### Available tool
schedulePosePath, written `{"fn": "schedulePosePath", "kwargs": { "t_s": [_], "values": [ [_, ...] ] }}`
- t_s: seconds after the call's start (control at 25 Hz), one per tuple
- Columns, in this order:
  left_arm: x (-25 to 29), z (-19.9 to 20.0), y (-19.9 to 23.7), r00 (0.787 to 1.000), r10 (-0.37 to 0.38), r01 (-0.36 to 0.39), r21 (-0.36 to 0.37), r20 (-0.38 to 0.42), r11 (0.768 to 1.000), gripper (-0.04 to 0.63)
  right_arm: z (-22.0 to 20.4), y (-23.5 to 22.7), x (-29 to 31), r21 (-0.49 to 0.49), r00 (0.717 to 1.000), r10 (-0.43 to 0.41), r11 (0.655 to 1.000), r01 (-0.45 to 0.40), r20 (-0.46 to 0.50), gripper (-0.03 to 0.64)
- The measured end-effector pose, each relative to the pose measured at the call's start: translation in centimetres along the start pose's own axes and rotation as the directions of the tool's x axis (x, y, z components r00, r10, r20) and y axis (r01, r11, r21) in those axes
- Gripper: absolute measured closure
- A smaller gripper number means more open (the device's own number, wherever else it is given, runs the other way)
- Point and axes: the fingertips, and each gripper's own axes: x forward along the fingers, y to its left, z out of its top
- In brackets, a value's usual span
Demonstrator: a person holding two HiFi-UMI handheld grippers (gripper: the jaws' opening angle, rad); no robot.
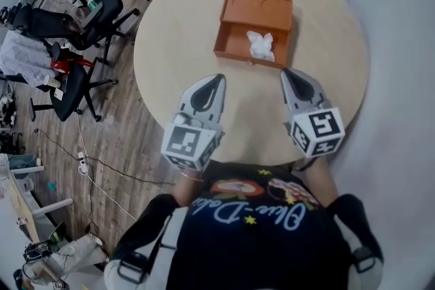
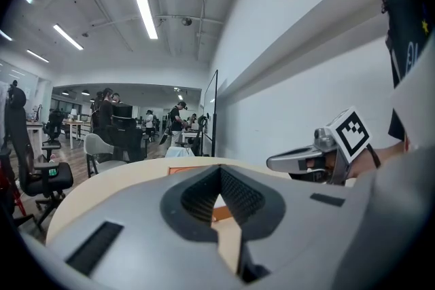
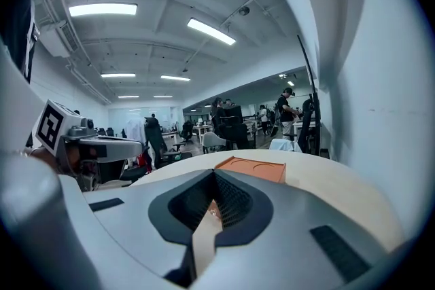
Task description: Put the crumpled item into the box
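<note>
An orange box [image 1: 230,37] lies open on the round beige table [image 1: 177,44], its lid [image 1: 257,8] folded back on the far side. The white crumpled item [image 1: 260,45] rests inside the box, right of middle. My left gripper [image 1: 219,80] is shut and empty, hovering over the table just short of the box's front wall. My right gripper [image 1: 285,73] is also shut and empty, near the box's front right corner. In the right gripper view the orange lid [image 3: 253,168] shows ahead of the jaws. The crumpled item is hidden in both gripper views.
Black office chairs [image 1: 81,24] stand on the wooden floor left of the table, with cables [image 1: 88,159] lying there. A pale wall [image 1: 401,78] runs along the right. People [image 2: 178,120] stand far back in the office.
</note>
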Motion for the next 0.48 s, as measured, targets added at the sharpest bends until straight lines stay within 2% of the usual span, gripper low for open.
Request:
{"fn": "schedulePosePath", "kwargs": {
  "t_s": [0.48],
  "values": [
    [-0.2,0.6,-0.9,1.0,-0.006,0.006,0.007,0.004,1.0,0.603,0.2,-0.5,-1.3,0.03,1.0,-0.01,1.0,0.01,0.012,0.617]
  ]
}}
